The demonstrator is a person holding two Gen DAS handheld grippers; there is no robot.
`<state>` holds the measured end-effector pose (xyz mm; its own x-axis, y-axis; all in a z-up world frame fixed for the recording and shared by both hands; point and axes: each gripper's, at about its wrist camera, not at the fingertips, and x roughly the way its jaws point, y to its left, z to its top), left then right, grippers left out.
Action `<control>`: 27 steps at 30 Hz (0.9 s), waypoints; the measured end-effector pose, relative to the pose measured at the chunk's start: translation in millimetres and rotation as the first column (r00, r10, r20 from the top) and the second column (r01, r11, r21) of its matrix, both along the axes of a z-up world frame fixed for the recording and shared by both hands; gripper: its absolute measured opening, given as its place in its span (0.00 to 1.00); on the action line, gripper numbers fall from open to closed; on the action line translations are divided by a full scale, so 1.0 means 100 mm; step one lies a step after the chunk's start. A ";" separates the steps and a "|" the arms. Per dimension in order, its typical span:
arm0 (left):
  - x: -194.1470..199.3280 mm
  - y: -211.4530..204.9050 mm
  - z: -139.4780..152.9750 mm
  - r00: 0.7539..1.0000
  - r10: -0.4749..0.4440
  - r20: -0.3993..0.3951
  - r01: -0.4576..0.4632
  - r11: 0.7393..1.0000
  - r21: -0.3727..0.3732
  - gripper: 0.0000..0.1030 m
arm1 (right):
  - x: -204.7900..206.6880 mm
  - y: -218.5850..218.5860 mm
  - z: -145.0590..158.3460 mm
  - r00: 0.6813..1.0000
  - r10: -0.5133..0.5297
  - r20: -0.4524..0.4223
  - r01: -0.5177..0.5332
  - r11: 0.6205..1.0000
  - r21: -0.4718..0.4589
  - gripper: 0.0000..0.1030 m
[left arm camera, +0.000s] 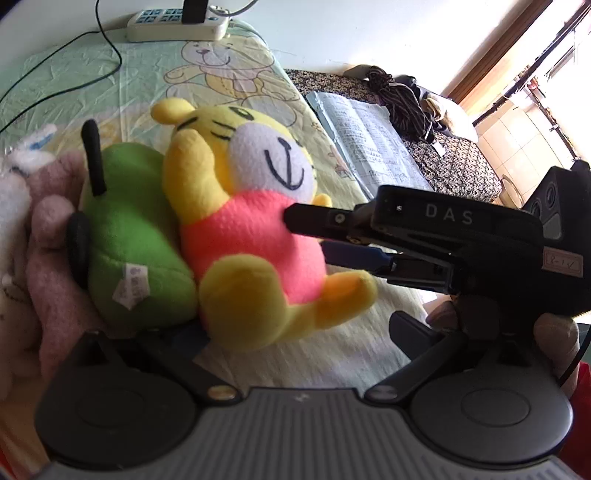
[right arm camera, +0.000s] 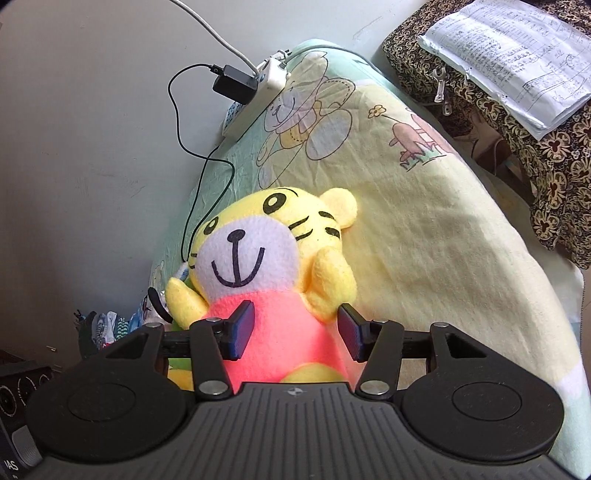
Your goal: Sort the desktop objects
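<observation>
Your right gripper (right arm camera: 295,328) is level, jaws parted, one pad (right arm camera: 242,326) on each flank of what's between them; whether they're pinching, can't tell. Your left gripper (left arm camera: 280,343) sits low, its fingers mostly hidden. Your fingers (left arm camera: 554,343) wrap the right handle.

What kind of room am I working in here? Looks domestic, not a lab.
Probably a bedroom or living space at home: plush toys such as the yellow tiger lie on a cartoon-print sheet, a power strip sits by the wall, and handwritten papers rest on floral fabric.

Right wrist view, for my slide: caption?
Right gripper straddling the pink belly of a yellow plush tiger on a cartoon-print sheet.
</observation>
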<state>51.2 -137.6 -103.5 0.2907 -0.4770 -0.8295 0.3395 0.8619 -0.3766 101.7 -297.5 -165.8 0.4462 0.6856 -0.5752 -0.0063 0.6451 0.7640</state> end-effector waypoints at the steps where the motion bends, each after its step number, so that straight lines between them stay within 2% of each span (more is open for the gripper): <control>1: 0.01 0.00 -0.01 1.000 -0.001 -0.003 0.001 1.000 -0.002 0.98 | 0.01 0.01 -0.02 1.000 0.001 -0.006 -0.001 1.000 0.007 0.55; 3: 0.02 0.01 -0.01 1.000 -0.010 0.000 0.010 1.000 0.000 0.98 | 0.03 0.03 -0.06 1.000 0.002 -0.012 -0.001 1.000 0.028 0.53; 5: 0.01 0.01 0.00 1.000 -0.022 0.007 0.022 1.000 0.005 0.98 | 0.01 0.03 -0.08 1.000 0.005 -0.004 -0.004 0.999 0.044 0.43; 7: 0.01 0.01 0.01 0.999 -0.030 0.010 0.030 1.000 0.005 0.98 | -0.03 0.00 -0.07 1.000 0.007 -0.001 -0.007 0.998 0.069 0.38; 10: -0.03 -0.02 0.04 0.998 -0.053 0.018 0.053 0.999 0.011 0.98 | -0.10 0.01 -0.01 0.999 0.027 0.027 -0.029 0.999 0.046 0.33; 17: -0.31 -0.14 0.08 0.985 -0.170 -0.003 0.170 0.985 0.023 0.98 | -0.43 -0.05 0.14 0.997 0.043 0.057 -0.040 0.998 -0.058 0.33; 21: -0.60 -0.23 0.08 0.962 -0.273 -0.021 0.273 0.962 0.024 0.98 | -0.65 -0.10 0.22 0.996 0.065 0.053 -0.059 0.992 -0.112 0.33; 27: -0.90 -0.06 0.07 0.936 -0.344 -0.073 0.346 0.938 0.009 0.98 | -1.05 -0.12 0.22 0.997 0.073 -0.004 -0.073 0.991 -0.113 0.33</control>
